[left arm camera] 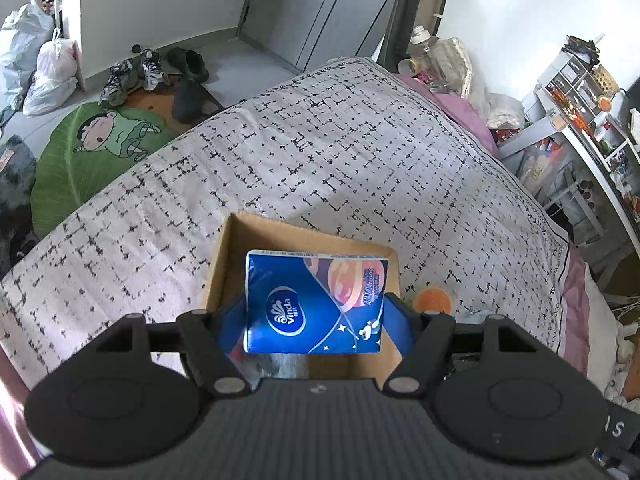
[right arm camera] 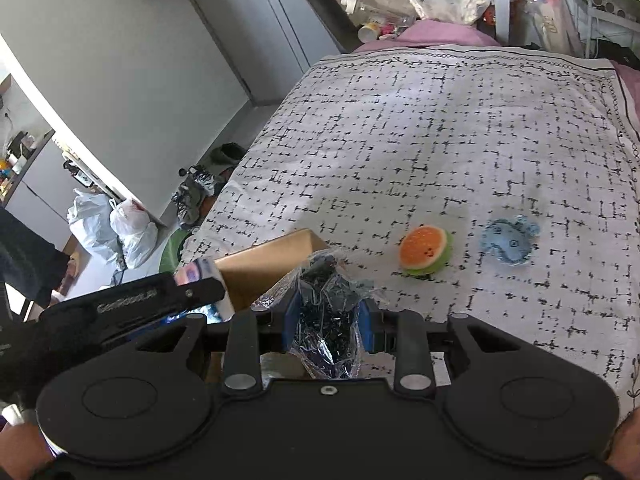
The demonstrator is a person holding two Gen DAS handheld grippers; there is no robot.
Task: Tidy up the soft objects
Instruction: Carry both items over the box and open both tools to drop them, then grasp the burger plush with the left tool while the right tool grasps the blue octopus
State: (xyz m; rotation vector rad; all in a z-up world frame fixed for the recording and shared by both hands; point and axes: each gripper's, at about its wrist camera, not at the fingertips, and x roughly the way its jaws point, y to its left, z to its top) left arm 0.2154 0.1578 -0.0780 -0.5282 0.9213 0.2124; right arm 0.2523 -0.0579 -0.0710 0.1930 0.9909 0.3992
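Note:
My left gripper (left arm camera: 316, 320) is shut on a blue tissue pack (left arm camera: 316, 302) and holds it over an open cardboard box (left arm camera: 228, 252) on the bed. In the right wrist view my right gripper (right arm camera: 328, 326) is shut on a crinkly clear bag with dark contents (right arm camera: 326, 316), just right of the same cardboard box (right arm camera: 272, 264). The left gripper's body (right arm camera: 132, 304) shows at the left there, with the tissue pack (right arm camera: 200, 270) at its tip. An orange and green plush (right arm camera: 426, 250) and a blue plush (right arm camera: 508, 242) lie on the bedspread beyond. The orange plush (left arm camera: 434, 300) peeks out right of the box.
A white bedspread with black marks (left arm camera: 320, 152) covers the bed. A green floor mat (left arm camera: 96, 148), shoes (left arm camera: 136, 74) and plastic bags (left arm camera: 44, 68) lie left of the bed. Bottles and clutter (right arm camera: 380, 12) sit at the bed's far end, and shelves (left arm camera: 580, 92) stand to the right.

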